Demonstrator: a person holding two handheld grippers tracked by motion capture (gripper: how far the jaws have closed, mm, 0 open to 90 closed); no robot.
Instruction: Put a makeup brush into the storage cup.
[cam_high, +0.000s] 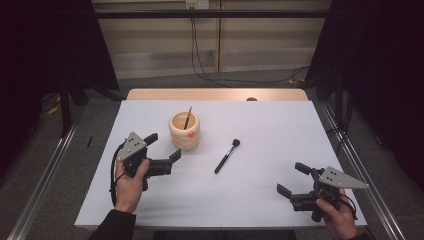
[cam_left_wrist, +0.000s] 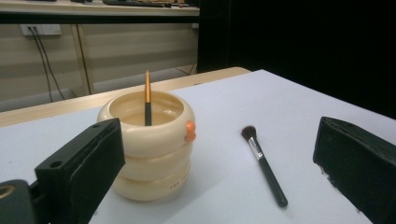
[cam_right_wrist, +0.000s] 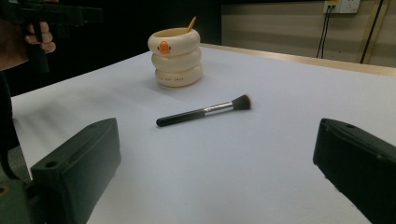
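Both my grippers, left (cam_high: 162, 148) and right (cam_high: 294, 179), gape with nothing between their jaws. Beyond them sits a cream ringed cup (cam_high: 184, 131) holding a thin brush (cam_high: 188, 117). Between cup and right gripper lies a black makeup brush (cam_high: 227, 156), flat, dark bristles toward the far edge.

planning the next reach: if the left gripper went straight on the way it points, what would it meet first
Probably the cream holder: it sits ahead between the open jaws of the left gripper, toward the left jaw. The makeup brush lies further right on the table. Depth is hard to judge.
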